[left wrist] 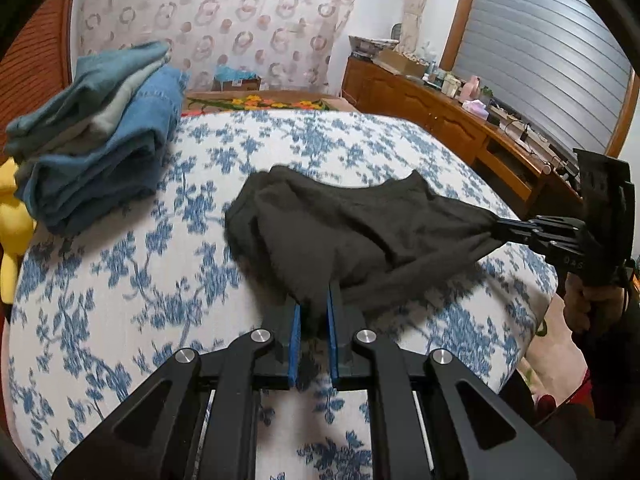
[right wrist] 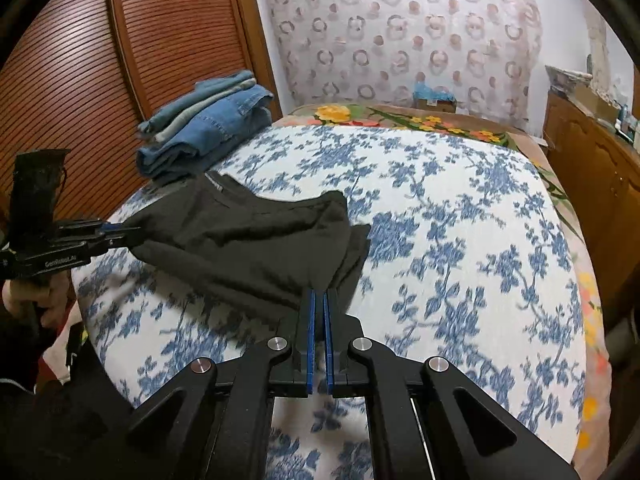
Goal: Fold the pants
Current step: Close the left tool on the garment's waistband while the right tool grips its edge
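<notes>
Left wrist view shows the black pants (left wrist: 344, 224), already folded compact, lying near the jeans stack (left wrist: 100, 136), both the left gripper (left wrist: 314, 300) and right gripper (left wrist: 500, 226) clenched on edges, final fold seemingly remaining.

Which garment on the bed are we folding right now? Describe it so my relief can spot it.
On the blue-flowered bedspread, look nearer than the folded denim stack. The black pants lie there, pinched by the left claw and right claw: the only dark garment.

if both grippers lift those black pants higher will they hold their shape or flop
Probably flop: the black pants already sag and wrinkle between the left gripper and right gripper. They look thin, so likely light. Pinched only at edges, the middle may drag.
</notes>
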`<state>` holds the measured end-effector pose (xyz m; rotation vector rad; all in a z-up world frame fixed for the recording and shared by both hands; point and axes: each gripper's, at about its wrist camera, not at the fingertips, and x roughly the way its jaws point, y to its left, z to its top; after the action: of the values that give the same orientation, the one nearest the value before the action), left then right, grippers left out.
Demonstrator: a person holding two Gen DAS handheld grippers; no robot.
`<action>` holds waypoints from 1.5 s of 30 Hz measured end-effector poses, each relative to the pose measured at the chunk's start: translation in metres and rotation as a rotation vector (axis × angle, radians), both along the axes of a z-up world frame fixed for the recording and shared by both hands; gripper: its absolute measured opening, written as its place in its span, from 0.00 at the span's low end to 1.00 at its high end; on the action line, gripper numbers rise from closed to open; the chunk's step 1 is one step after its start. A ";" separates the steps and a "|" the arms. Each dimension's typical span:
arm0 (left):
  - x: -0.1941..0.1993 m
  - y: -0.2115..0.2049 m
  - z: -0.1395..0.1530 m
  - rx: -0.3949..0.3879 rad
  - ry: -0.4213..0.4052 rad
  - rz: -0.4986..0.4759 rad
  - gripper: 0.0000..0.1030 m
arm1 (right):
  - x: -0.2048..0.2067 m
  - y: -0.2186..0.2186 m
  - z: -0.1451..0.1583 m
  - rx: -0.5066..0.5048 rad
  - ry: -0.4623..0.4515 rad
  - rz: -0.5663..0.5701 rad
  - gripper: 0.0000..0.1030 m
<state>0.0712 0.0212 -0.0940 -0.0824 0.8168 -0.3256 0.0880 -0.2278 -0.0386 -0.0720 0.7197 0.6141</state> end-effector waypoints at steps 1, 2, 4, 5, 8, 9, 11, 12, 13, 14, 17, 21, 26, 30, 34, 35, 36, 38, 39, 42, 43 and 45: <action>-0.001 0.000 -0.002 -0.004 0.009 -0.001 0.12 | -0.001 0.000 -0.003 -0.002 0.008 -0.002 0.03; -0.002 -0.001 -0.004 -0.005 0.017 -0.004 0.12 | -0.002 -0.002 -0.004 0.002 0.020 0.000 0.03; -0.002 -0.002 -0.007 -0.012 0.033 -0.003 0.14 | -0.003 -0.003 -0.008 0.009 0.039 0.005 0.03; -0.003 -0.002 -0.008 -0.011 0.037 0.000 0.17 | -0.003 -0.002 -0.008 0.005 0.041 0.003 0.03; -0.002 -0.002 -0.006 0.004 0.036 0.017 0.31 | -0.003 -0.003 -0.007 0.009 0.049 0.001 0.05; 0.000 -0.002 -0.005 0.011 0.031 0.024 0.34 | -0.003 -0.003 -0.006 0.001 0.042 -0.006 0.09; 0.002 0.000 -0.003 0.016 0.022 0.034 0.41 | -0.002 -0.004 -0.002 -0.008 0.026 -0.028 0.12; 0.003 0.001 -0.001 0.015 0.016 0.038 0.41 | -0.003 -0.004 -0.001 0.000 0.026 -0.025 0.15; 0.005 0.001 0.000 0.015 0.013 0.041 0.42 | -0.001 -0.004 0.000 0.005 0.023 -0.025 0.22; 0.008 0.002 0.002 0.017 0.007 0.042 0.42 | 0.000 -0.003 0.001 0.001 0.017 -0.030 0.25; 0.017 -0.001 0.008 0.032 -0.016 0.039 0.42 | 0.007 0.003 0.004 -0.006 0.000 -0.030 0.28; 0.038 -0.004 0.017 0.040 -0.048 0.028 0.42 | 0.026 0.017 0.006 0.000 -0.007 -0.011 0.28; 0.069 -0.007 0.010 0.062 -0.021 0.013 0.42 | 0.054 0.038 -0.001 -0.026 0.006 -0.002 0.28; 0.085 -0.010 0.000 0.088 0.006 0.004 0.42 | 0.075 0.051 -0.012 -0.074 0.016 -0.032 0.28; 0.091 -0.012 -0.006 0.098 0.023 -0.003 0.17 | 0.086 0.057 -0.017 -0.073 0.038 -0.033 0.28; 0.091 -0.011 -0.005 0.094 0.012 -0.006 0.12 | 0.088 0.058 -0.018 -0.072 0.038 -0.033 0.28; 0.090 -0.011 -0.001 0.087 0.000 -0.003 0.10 | 0.088 0.058 -0.018 -0.071 0.039 -0.034 0.28; 0.088 -0.008 0.009 0.058 -0.034 0.019 0.09 | 0.089 0.057 -0.018 -0.064 0.038 -0.036 0.28; 0.087 -0.006 0.013 0.045 -0.046 0.025 0.09 | 0.088 0.056 -0.017 -0.064 0.035 -0.039 0.28; 0.087 -0.007 0.021 0.044 -0.060 0.024 0.10 | 0.082 0.053 -0.013 -0.055 0.023 -0.047 0.28; 0.088 -0.008 0.021 0.049 -0.058 0.021 0.10 | 0.080 0.051 -0.012 -0.052 0.021 -0.048 0.28; 0.089 -0.010 0.020 0.058 -0.051 0.018 0.10 | 0.076 0.049 -0.009 -0.049 0.013 -0.053 0.28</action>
<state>0.1607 0.0114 -0.0742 -0.0267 0.7741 -0.2857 0.1644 -0.1792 -0.0476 -0.0936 0.7471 0.5467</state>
